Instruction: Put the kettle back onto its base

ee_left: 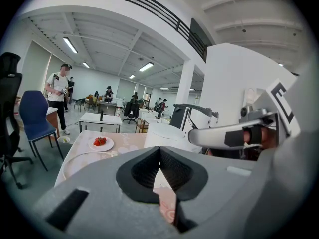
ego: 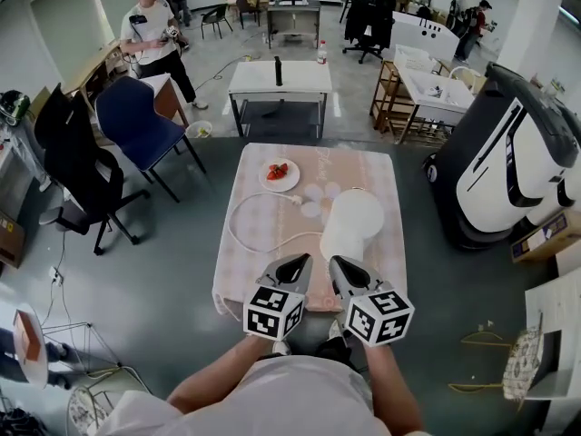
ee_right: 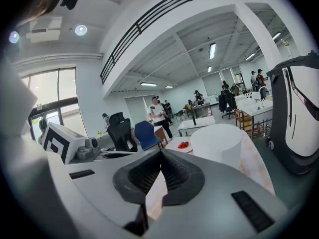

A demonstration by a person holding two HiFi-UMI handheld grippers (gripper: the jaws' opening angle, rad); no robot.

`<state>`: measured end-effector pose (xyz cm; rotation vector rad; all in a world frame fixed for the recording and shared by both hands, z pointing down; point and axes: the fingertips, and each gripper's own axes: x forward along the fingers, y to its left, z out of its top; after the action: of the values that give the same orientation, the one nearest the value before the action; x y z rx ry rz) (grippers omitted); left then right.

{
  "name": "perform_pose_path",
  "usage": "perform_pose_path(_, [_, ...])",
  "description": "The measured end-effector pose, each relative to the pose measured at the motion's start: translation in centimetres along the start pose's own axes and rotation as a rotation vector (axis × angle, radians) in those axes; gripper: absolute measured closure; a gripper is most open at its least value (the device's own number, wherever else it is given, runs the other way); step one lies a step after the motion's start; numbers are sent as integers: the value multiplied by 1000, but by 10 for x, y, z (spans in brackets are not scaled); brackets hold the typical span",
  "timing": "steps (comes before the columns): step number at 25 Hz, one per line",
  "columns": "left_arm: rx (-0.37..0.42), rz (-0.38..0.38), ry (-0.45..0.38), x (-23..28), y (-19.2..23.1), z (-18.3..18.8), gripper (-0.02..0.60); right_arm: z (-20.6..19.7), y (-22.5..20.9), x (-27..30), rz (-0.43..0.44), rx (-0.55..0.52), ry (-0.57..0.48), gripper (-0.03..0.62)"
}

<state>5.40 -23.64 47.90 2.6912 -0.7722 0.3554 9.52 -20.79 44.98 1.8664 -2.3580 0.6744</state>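
Note:
A tall white kettle (ego: 352, 223) stands on the right half of a small table with a pink patterned cloth (ego: 263, 243). A white cord (ego: 238, 230) loops over the cloth and ends at the kettle's foot; I cannot make out a separate base. My left gripper (ego: 300, 260) and right gripper (ego: 338, 262) hover side by side over the table's near edge, just short of the kettle. Both are shut with nothing between them. The left gripper (ee_left: 159, 149) has the kettle (ee_left: 167, 133) ahead, and so does the right gripper (ee_right: 160, 152), with the kettle (ee_right: 219, 143) ahead on its right.
A white plate of red fruit (ego: 279, 173) sits at the table's far side. Left of the table stand a blue chair (ego: 136, 121) and a black office chair (ego: 77, 166). A large white-and-black machine (ego: 508, 166) stands to the right, a white table (ego: 277, 78) behind.

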Motion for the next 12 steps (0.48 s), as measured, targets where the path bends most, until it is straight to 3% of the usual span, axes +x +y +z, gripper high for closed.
perform_pose_path(12, [-2, -33, 24, -11, 10, -14, 578, -13, 14, 6, -48, -8, 3, 589])
